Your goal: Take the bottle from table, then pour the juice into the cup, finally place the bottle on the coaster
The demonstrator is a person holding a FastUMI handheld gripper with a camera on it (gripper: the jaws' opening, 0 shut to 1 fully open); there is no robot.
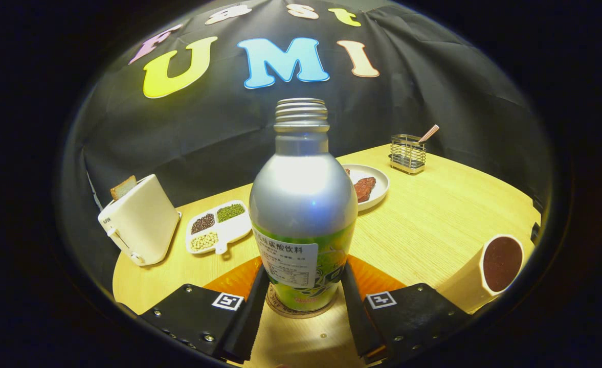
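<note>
Your tool (pixel 303 306) straddled the bottle's lower body, a finger on each side; whether both pads actually pressed on it could not be told, since the fingers looked close against the label but contact was not clear.

To the left, well apart from the fingers, a cream toaster (pixel 139 222) stood on the counter (pixel 433 225) with a slice of toast (pixel 123 187) poking out. Just beside it lay a divided tray (pixel 220 227) of beans and grains.

Between the fingers stood the bottle (pixel 303 204), upright, cap off, threads bare, its base resting on the round coaster (pixel 303 311), with an orange mat (pixel 234 280) showing under and behind it. So the placing step looked done or nearly so.

You would have judged the bottle a thin metal shell: stiff but dentable, smooth and rather slippery, light if most juice was out. The straight labelled section low on the body seemed the sound place to hold, not the tapering shoulder.

Beyond it to the right sat a plate (pixel 377 186) with a dark piece of food, then a wire holder (pixel 407 153). Nearer, right of the fingers, the cup (pixel 495 268) showed dark liquid inside.
</note>
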